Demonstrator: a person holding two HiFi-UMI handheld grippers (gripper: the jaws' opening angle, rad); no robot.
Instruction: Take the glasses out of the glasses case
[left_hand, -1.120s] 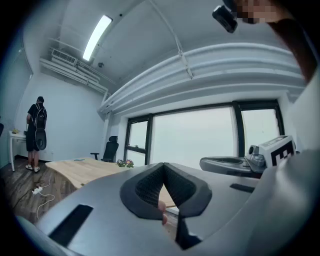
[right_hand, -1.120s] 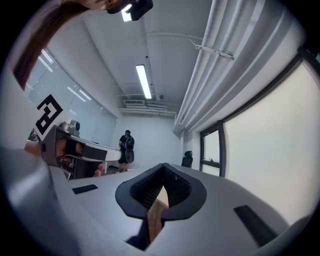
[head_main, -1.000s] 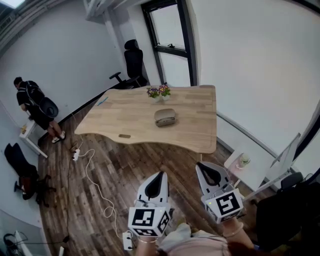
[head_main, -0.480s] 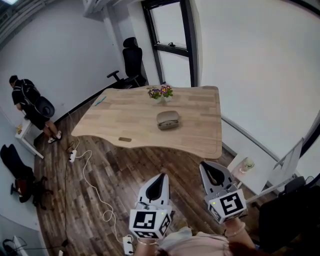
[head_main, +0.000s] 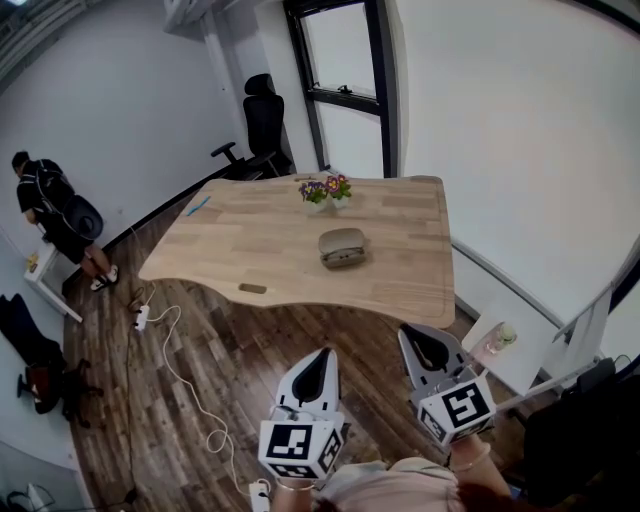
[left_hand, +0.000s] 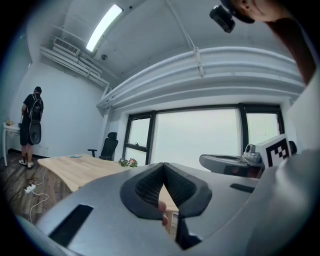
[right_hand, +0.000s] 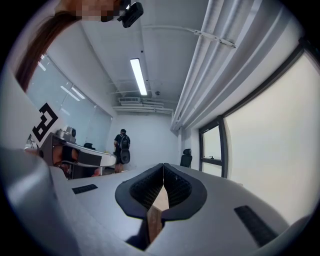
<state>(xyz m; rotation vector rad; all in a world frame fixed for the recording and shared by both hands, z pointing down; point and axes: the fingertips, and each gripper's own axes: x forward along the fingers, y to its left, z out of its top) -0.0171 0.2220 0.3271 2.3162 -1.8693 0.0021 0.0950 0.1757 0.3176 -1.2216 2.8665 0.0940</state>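
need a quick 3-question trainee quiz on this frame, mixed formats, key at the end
1. True or false: the glasses case lies on the table, and neither tool touches it.
2. Pick one. The jaws of the left tool and the right tool are: A) together on both, nothing held; B) apart on the left tool only; C) clamped on the case by the right tool.
3. Fill in: on the table beyond the case, toward the window, stands a small pot of ____.

Key: 1 true; 2 A; 3 flowers.
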